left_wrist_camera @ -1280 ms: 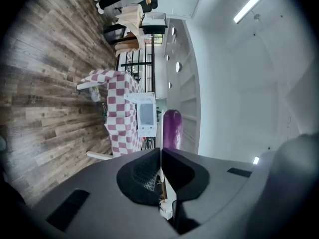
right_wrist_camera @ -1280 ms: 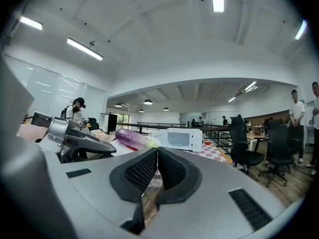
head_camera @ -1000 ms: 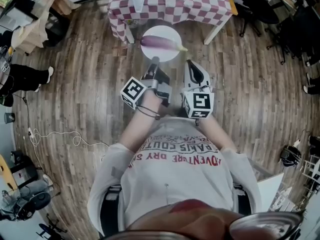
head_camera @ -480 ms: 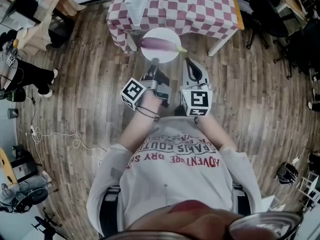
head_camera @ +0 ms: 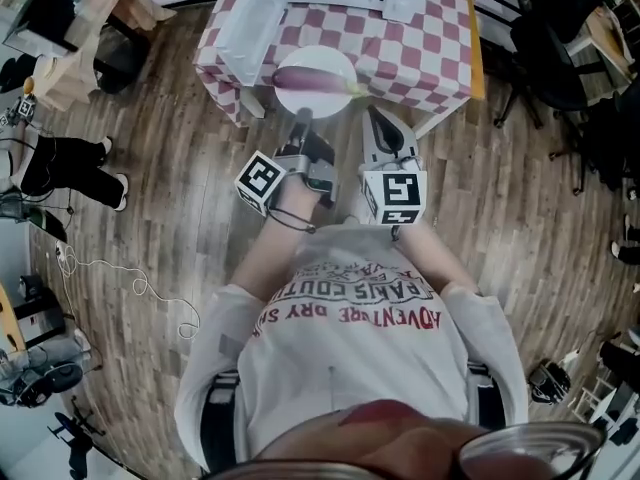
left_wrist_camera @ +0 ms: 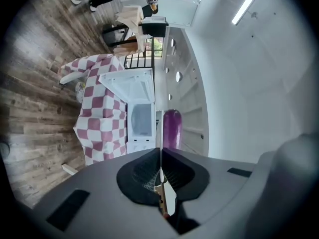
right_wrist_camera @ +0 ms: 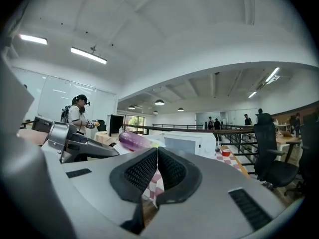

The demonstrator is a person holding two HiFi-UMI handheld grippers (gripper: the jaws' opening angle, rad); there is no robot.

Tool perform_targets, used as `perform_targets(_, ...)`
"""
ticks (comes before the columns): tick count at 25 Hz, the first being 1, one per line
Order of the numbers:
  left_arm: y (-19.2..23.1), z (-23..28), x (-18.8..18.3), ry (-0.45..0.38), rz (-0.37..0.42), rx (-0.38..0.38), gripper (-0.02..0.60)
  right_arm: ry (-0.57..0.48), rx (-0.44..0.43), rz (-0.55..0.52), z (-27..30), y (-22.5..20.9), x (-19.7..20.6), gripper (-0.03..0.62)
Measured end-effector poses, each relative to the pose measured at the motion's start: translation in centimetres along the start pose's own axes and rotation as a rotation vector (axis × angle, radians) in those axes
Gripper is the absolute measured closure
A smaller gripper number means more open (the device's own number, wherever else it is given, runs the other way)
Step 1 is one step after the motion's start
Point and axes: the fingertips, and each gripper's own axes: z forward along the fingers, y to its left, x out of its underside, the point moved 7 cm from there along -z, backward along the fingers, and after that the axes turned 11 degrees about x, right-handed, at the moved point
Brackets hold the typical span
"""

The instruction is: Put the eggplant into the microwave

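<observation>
the purple eggplant [head_camera: 312, 78] lies lengthwise on a round white plate [head_camera: 330, 101], its pale stem end toward the person's right, and the plate is held off the table; in the head view it shows over the near edge of the checked red-and-white table [head_camera: 430, 58]. the left gripper [head_camera: 304, 118] is clamped on the plate's near rim; in the left gripper view its jaws [left_wrist_camera: 160, 151] are pressed onto the thin white rim seen edge-on, with the eggplant [left_wrist_camera: 172, 128] just past them. the right gripper [head_camera: 376, 118] is just beside the left, apart from the plate, and in the right gripper view its jaws [right_wrist_camera: 157, 151] are closed together with nothing between them. on the table beyond stands a white microwave [left_wrist_camera: 140, 119] with its door [left_wrist_camera: 130, 86] swung open. below all this is a wood plank floor [head_camera: 150, 198]
</observation>
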Motion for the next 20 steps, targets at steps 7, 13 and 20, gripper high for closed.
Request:
perform_targets(7, 2.9, 5.5, 1.1, -0.03, -0.016, -0.052, 0.549, 0.03, -0.017, -0.01, 4.9, -4.5, 1.4, 0.568)
perform_targets(13, 4.6, 11.1, 0.5, 0.009, -0.023, -0.05, 0.549, 0.06, -0.013, 0.018, 10.1, -6.4, 2.3, 0.568)
perform_targets(20, 8.0, 19.5, -3.1, 0.054, -0.034, -0.09, 0.549, 0.073, 0.046, 0.002, 18.7, -8.0, 2.8, 0.568)
